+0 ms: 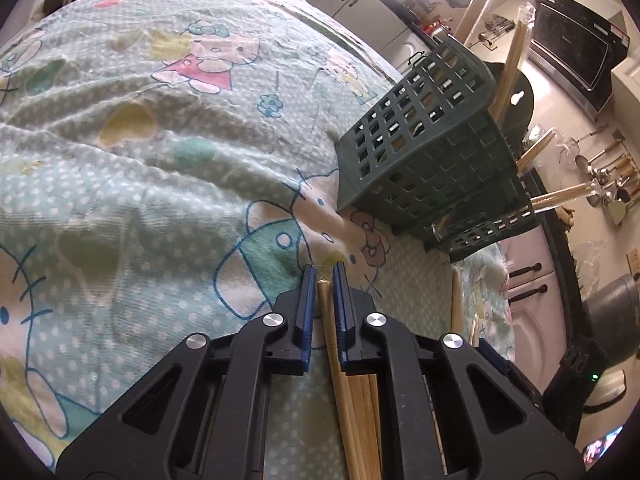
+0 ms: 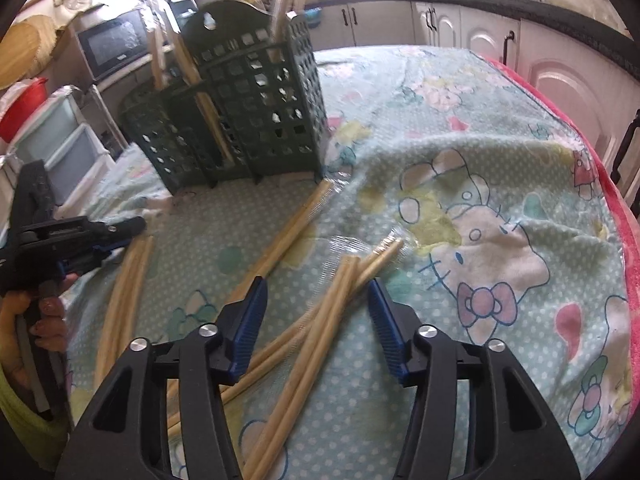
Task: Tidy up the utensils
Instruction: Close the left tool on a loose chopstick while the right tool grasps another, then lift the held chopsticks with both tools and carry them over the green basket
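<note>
A dark green lattice utensil holder [image 1: 432, 148] stands on the cloth-covered table, with several wrapped wooden chopsticks upright in it; it also shows in the right wrist view [image 2: 240, 108]. My left gripper [image 1: 323, 276] is shut on a wooden chopstick bundle [image 1: 328, 320], low over the cloth in front of the holder; it shows at the left in the right wrist view [image 2: 120, 232]. My right gripper [image 2: 318, 292] is open above a crossed pile of chopsticks [image 2: 320, 320]. More chopsticks [image 2: 292, 228] lie toward the holder.
A Hello Kitty cloth [image 2: 480, 200] covers the table over a red blanket edge [image 2: 624, 240]. A microwave [image 2: 112, 44], plastic drawers [image 2: 68, 148] and kitchen cabinets [image 2: 480, 32] stand beyond the table. Hanging ladles [image 1: 600, 176] are on the wall.
</note>
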`<state>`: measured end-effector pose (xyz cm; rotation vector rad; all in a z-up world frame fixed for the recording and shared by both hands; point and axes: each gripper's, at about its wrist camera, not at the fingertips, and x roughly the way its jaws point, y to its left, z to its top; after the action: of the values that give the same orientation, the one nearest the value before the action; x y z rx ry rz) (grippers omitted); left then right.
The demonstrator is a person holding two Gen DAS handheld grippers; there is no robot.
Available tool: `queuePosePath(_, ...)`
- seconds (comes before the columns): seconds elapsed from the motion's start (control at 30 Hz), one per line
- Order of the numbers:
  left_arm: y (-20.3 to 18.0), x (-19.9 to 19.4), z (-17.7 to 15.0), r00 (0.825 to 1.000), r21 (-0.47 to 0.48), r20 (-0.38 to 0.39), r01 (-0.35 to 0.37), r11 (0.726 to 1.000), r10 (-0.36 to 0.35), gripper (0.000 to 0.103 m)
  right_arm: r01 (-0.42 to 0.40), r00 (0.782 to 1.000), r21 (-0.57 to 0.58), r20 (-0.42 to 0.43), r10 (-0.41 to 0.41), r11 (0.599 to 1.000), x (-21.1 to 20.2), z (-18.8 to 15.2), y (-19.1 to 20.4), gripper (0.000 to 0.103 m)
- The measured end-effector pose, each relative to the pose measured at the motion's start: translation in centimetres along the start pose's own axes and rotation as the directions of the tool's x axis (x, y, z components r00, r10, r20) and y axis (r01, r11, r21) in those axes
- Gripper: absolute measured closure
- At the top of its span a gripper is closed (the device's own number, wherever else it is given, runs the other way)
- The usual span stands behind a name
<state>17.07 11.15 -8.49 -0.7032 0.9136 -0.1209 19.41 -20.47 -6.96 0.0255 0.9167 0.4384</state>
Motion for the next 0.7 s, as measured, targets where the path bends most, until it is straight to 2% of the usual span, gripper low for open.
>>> queuePosePath(0.13,-0.1,-0.6,-0.1,1.000,0.003,0.010,0.007,1.000,-0.007,0.099,0.032,0.999,-0.014,-0.015,-0.033,0.999,0.2,0.0,-0.2,0.071)
queuePosePath(0.27,-0.5,-1.5,0.0,0.999,0.011,0.029,0.018,1.000,-0.018,0.099,0.014,1.000,-0.001,-0.014,-0.014,1.000,-0.1,0.0,-0.7,0.081)
queuePosePath(0.43,-1.5,-2.9,0.2,0.997,0.041,0.063,0.029,0.999,-0.032,0.099,-0.064,0.998,0.074,-0.010,0.065,0.995,-1.0,0.2,-1.9,0.087)
queuePosePath(0.57,-2.5,-4.0,0.5,0.995,0.065,0.090,0.043,0.997,-0.049,0.100,-0.072,0.997,0.086,0.016,0.071,0.994,-2.0,0.4,-2.1,0.088)
queuePosePath(0.7,-3.6,-4.9,0.6,0.991,0.088,0.113,0.060,0.994,-0.070,0.100,-0.122,0.990,0.085,0.077,0.116,0.989,-3.7,0.9,-2.2,0.090)
